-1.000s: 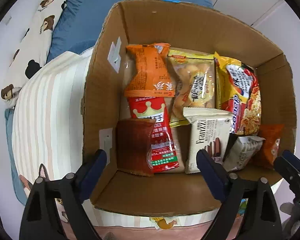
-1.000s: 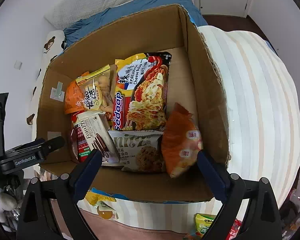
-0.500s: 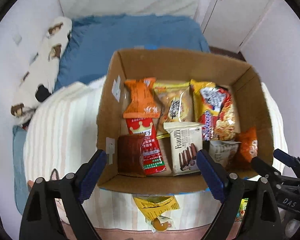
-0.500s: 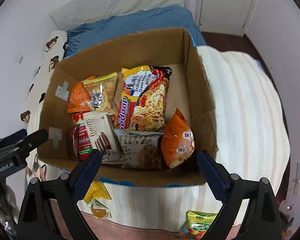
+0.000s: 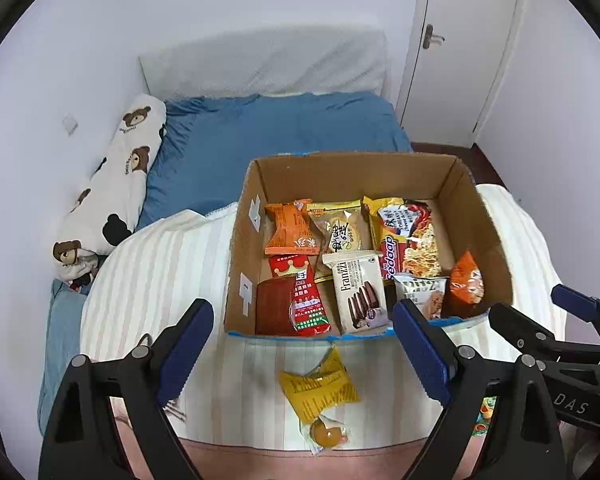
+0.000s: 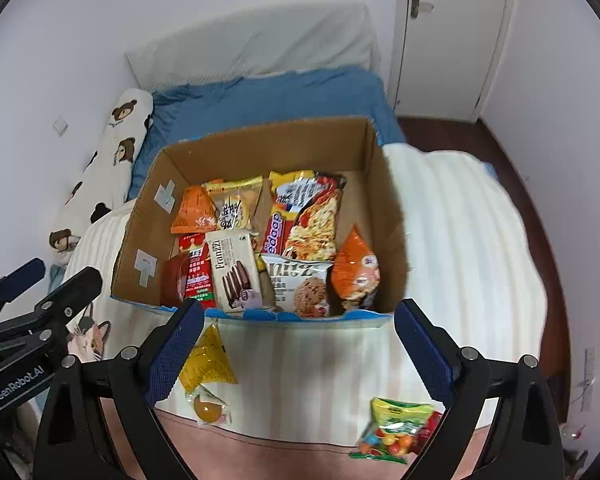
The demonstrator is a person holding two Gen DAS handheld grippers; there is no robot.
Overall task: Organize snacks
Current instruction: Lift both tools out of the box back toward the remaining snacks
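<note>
An open cardboard box (image 5: 244, 280) (image 6: 388, 216) stands on the striped bed cover and holds several snack packs, among them a Franzzi wafer pack (image 5: 358, 292) (image 6: 236, 270) and a noodle packet (image 5: 410, 238) (image 6: 306, 214). A yellow snack pack (image 5: 320, 390) (image 6: 206, 364) lies on the cover in front of the box. A green candy bag (image 6: 392, 426) lies at the front right. My left gripper (image 5: 304, 354) is open and empty above the yellow pack. My right gripper (image 6: 296, 350) is open and empty in front of the box.
A small round orange sweet (image 5: 326, 434) (image 6: 207, 406) lies below the yellow pack. A blue sheet (image 5: 276, 132) and a bear-print pillow (image 5: 112, 184) lie behind the box. A white door (image 5: 464, 40) is at the back right. A wall runs along the left.
Both grippers have pulled back and up from the box, so the box looks smaller and the snacks on the cover in front of it have come into view. Both stay open.
</note>
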